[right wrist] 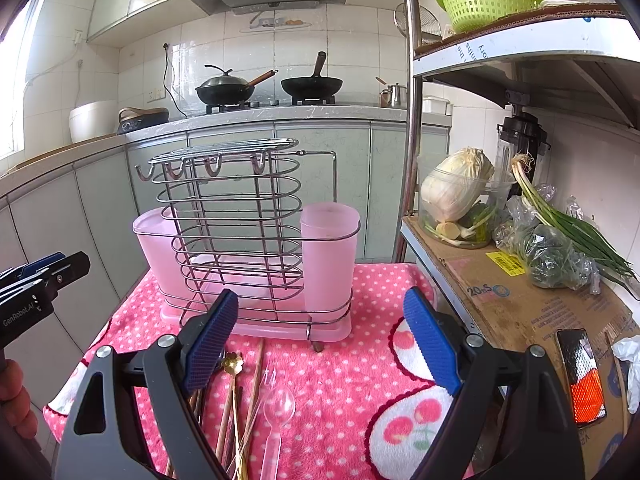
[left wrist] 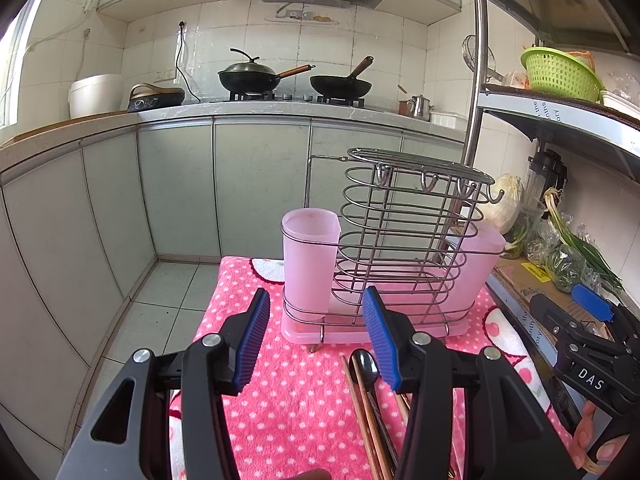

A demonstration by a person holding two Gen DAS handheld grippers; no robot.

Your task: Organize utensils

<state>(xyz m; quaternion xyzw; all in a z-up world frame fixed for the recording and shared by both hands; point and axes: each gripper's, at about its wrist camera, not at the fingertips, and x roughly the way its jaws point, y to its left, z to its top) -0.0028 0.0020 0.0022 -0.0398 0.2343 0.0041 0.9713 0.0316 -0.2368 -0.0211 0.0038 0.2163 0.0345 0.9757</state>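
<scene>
Right wrist view is showing the right gripper [right wrist: 324, 340] gaping empty, left gripper [left wrist: 320, 340] likewise; picking the clear plastic spoon [right wrist: 276, 412] first, toward the near pink cup [right wrist: 330, 256], seems cleanest.

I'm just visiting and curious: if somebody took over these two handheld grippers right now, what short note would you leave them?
Left gripper: open, holding nothing, hovering over the pink dotted cloth.
Right gripper: open, also holding nothing.
Utensil rack: upright at the back of the cloth, with two pink cups; no utensil shows in them.
Utensils: chopsticks and a dark spoon lie flat on the cloth before the rack, along with a clear plastic spoon and a gold flower-ended utensil.
Done: nothing sorted yet.
Left: pick up each utensil and stand it in the rack.
</scene>
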